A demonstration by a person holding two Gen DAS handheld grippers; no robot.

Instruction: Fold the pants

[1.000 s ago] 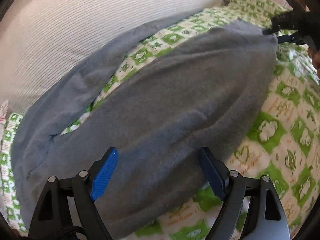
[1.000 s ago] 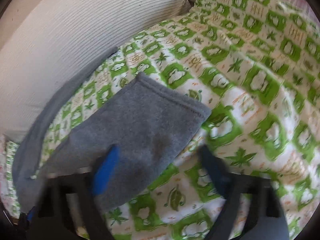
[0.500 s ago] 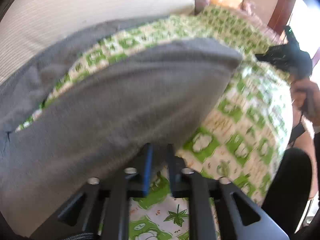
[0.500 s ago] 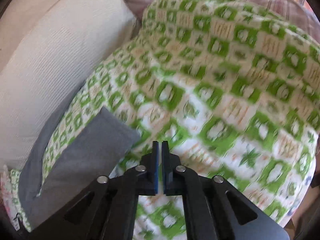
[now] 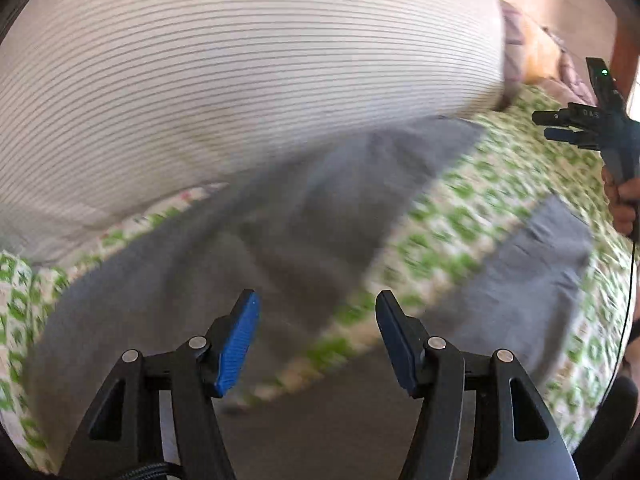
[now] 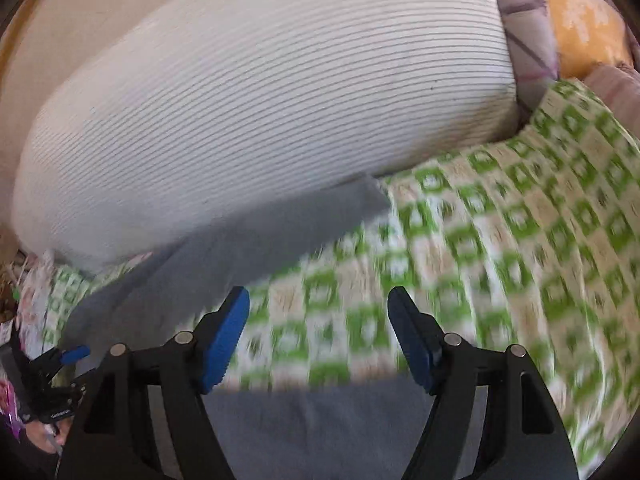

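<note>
**Left wrist and right wrist views: both claws empty over the grey pants**

Left wrist view was smeared by motion, so the seams and edges of the grey pants (image 5: 304,216) were hard to make out. The pants lay spread on the green-and-white bedspread (image 5: 452,216), one leg running along the foot of the striped white cushion (image 5: 248,80), the other reaching right toward the far claw. The left claw (image 5: 316,340) hung above the cloth with its jaws opening and nothing between them.

The right claw (image 6: 318,338) was likewise opening and held nothing; grey cloth passed under its frame, cut off by the lower edge. A hand (image 5: 624,204) gripped that claw's handle at the picture's right rim, mostly out of shot. Behind the cushion, an orange pillow (image 6: 584,20) was only partly visible.
</note>
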